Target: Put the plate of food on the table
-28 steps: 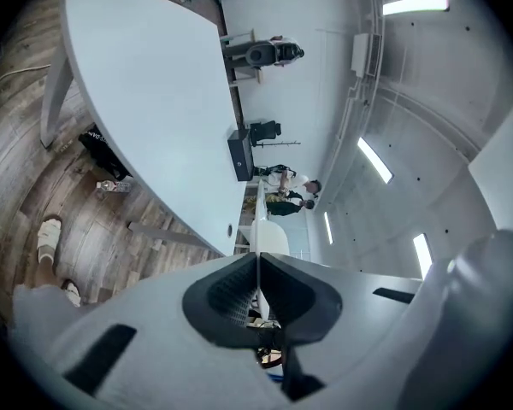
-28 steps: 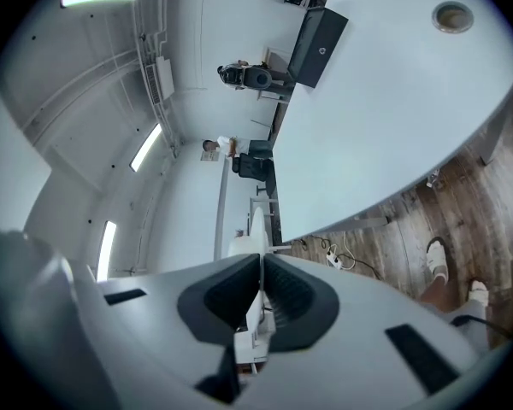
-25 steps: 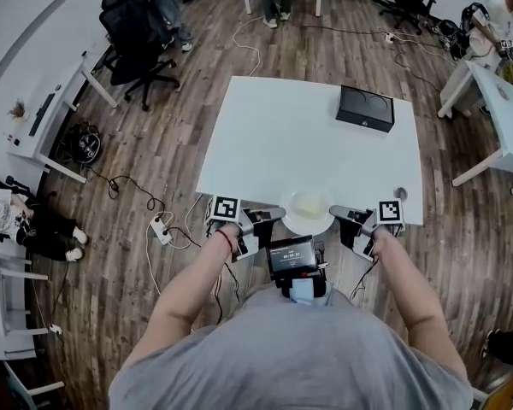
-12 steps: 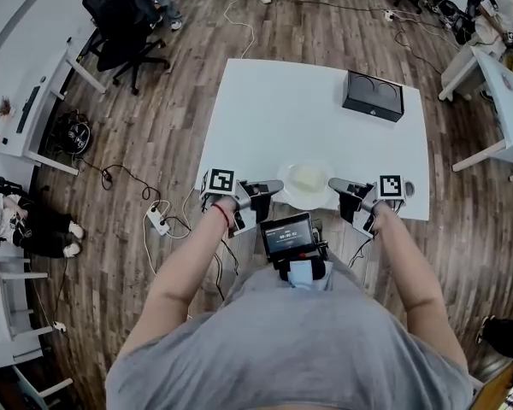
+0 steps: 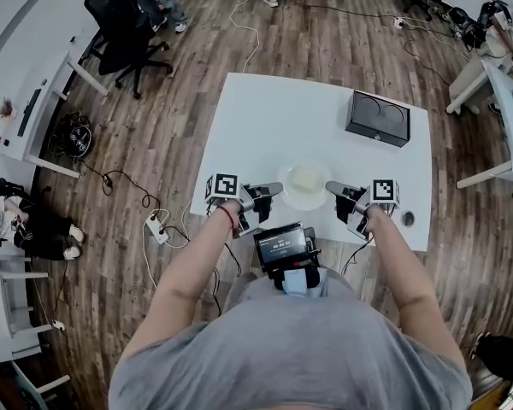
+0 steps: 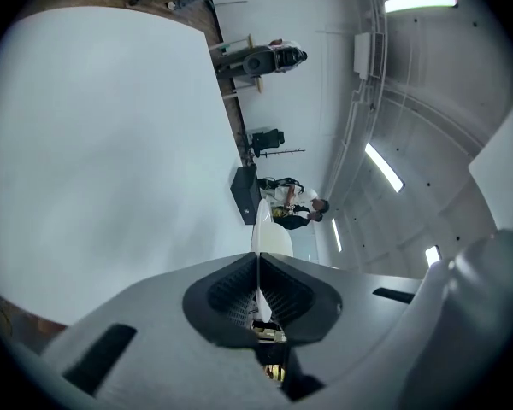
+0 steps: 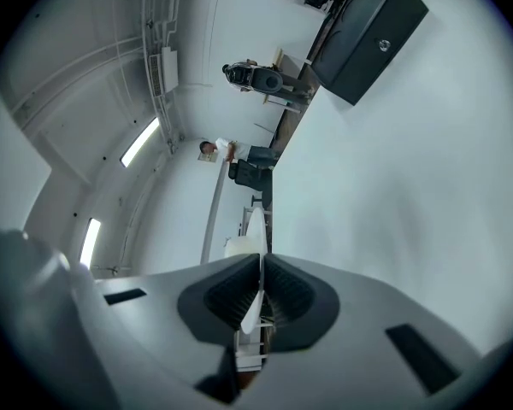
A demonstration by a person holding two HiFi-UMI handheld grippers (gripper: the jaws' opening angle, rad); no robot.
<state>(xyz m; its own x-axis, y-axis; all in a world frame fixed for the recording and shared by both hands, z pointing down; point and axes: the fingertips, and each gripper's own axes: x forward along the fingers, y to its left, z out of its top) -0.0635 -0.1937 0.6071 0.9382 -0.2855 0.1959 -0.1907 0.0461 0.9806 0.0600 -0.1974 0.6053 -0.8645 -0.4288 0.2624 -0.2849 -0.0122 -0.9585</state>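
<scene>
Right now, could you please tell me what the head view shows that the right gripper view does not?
Only the head view shows the person's arms, the screen at the chest, and the plate from above with pale food on it. Only the right gripper view shows the right gripper with jaws shut on the plate's rim, edge-on. Both show the white table and the black box.

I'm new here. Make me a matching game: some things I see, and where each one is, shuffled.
1 plate
2 black box
3 office chair
4 power strip

a table's far right corner
b floor, by the near left corner
c rim clamped by left gripper and right gripper
d floor, beyond the far left corner

Pairs: 1-c; 2-a; 3-d; 4-b
</scene>
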